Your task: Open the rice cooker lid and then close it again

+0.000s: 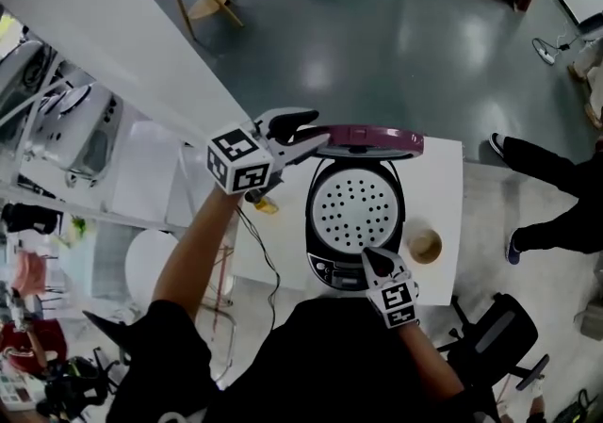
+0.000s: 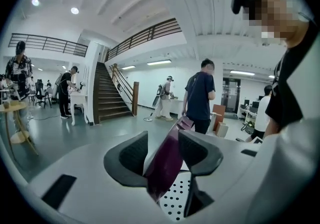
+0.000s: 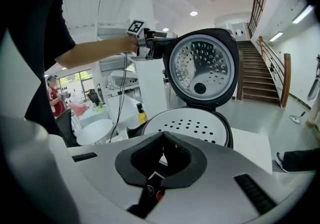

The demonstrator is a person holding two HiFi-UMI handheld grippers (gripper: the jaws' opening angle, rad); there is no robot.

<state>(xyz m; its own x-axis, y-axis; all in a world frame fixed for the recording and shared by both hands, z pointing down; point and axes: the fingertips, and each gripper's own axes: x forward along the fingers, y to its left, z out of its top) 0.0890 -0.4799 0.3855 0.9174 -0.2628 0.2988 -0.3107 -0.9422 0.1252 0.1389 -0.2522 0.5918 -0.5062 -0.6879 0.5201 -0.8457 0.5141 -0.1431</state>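
One rice cooker (image 1: 353, 214) sits mid-table on a white table (image 1: 283, 256), its purple lid (image 1: 363, 138) standing upright and open. One cup (image 1: 424, 245) is near the right edge and one yellow bottle (image 1: 267, 205) near the left. Left gripper (image 1: 316, 134) has its jaws apart with the lid's rim between them; right gripper (image 1: 375, 259) has its jaws together and empty at the cooker's front, and each gripper has one black-and-white marker cube.

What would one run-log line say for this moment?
black rice cooker: maroon-topped lid raised upright | left claw: straddles lid edge | right claw: shut, empty, at cooker front
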